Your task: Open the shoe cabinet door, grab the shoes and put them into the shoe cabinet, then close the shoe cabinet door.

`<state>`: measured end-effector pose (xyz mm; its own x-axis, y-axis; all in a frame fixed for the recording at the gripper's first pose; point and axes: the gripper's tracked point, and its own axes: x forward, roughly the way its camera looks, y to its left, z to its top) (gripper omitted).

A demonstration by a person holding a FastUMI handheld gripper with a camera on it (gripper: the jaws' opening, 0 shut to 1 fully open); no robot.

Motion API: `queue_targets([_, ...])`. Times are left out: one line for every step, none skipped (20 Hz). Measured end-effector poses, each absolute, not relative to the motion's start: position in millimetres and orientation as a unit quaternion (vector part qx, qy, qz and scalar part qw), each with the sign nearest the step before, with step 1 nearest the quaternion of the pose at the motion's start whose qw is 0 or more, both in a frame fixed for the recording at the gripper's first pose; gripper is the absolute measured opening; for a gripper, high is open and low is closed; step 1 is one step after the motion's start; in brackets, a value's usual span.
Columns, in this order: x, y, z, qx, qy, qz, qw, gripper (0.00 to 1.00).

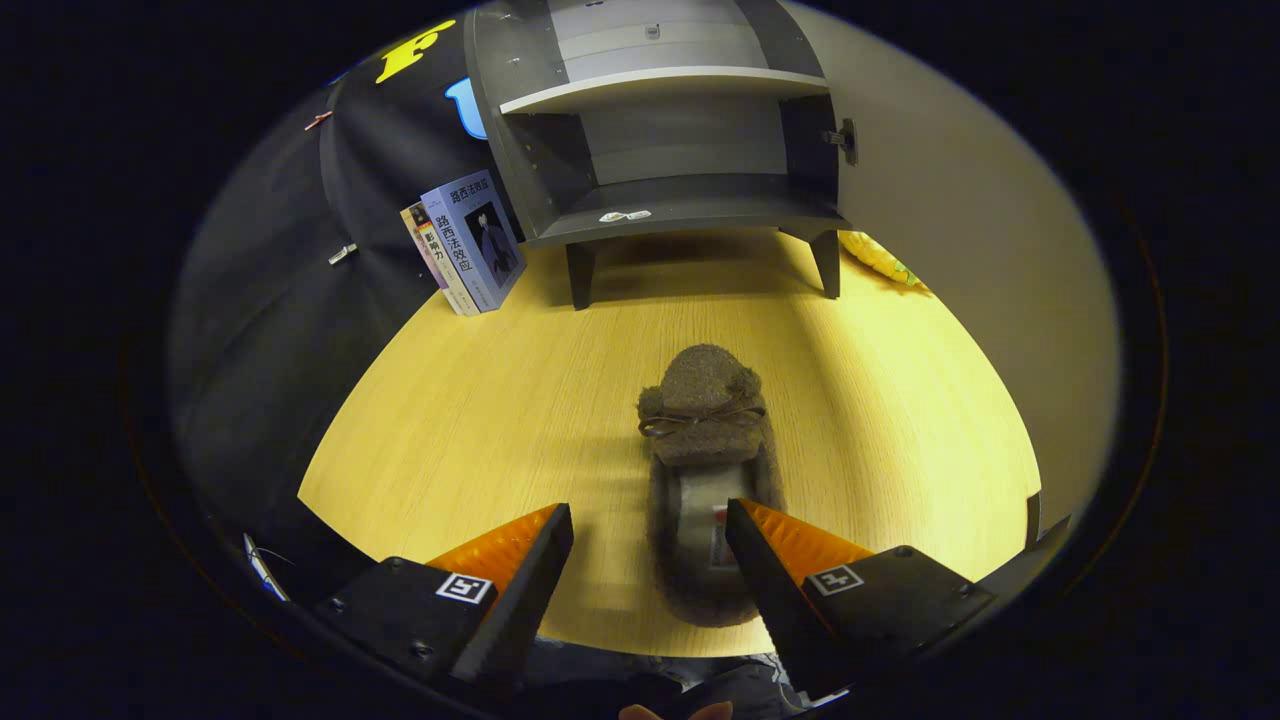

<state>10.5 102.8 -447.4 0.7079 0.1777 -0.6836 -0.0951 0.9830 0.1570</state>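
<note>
Tongs (650, 525) spread wide, gripping nothing. Fuzzy brown slipper (706, 440) lies on the wood surface (500, 400), heel between the fingertips, toe pointing ahead. Shoe cabinet (665, 130) stands beyond, door open, shelves bare. Books (470, 245) lean beside it.

The camera rides on the hand-held gripper (650, 530) and looks forward along its two spread fingers, angled down onto the wooden table (480, 420) from a low height. A slipper (705, 440) lies just ahead of the fingers, its heel end reaching between the tips, so the lens sits close to it. Farther beyond the fingers the open shoe cabinet (660, 140) faces the camera, with books (470, 245) leaning at its left side
</note>
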Motion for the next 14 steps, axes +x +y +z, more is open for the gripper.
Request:
queue_targets([14,104,-448,0.056,0.373,0.072,0.923,0.98])
queue_targets([17,106,-450,0.060,0.372,0.071,0.923,0.98])
queue_targets([22,109,-453,0.064,0.373,0.071,0.923,0.98])
queue_targets([25,112,-455,0.067,0.373,0.070,0.923,0.98])
queue_targets([29,115,-456,0.067,0.371,0.071,0.924,0.98])
queue_targets([33,115,-460,0.063,0.371,0.067,0.924,0.98])
queue_targets([40,115,-465,0.060,0.370,0.062,0.925,0.96])
queue_targets([48,114,-471,0.059,0.370,0.052,0.926,0.96])
queue_targets([56,113,-477,0.062,0.371,0.042,0.926,0.92])
queue_targets([64,111,-481,0.065,0.370,0.029,0.927,0.89])
queue_targets([75,108,-489,0.068,0.366,0.015,0.928,0.82])
queue_targets([82,103,-495,0.068,0.362,0.000,0.930,0.77])
queue_targets([88,97,-498,0.064,0.359,-0.016,0.931,0.70])
queue_targets([92,95,-500,0.063,0.351,-0.024,0.934,0.65])
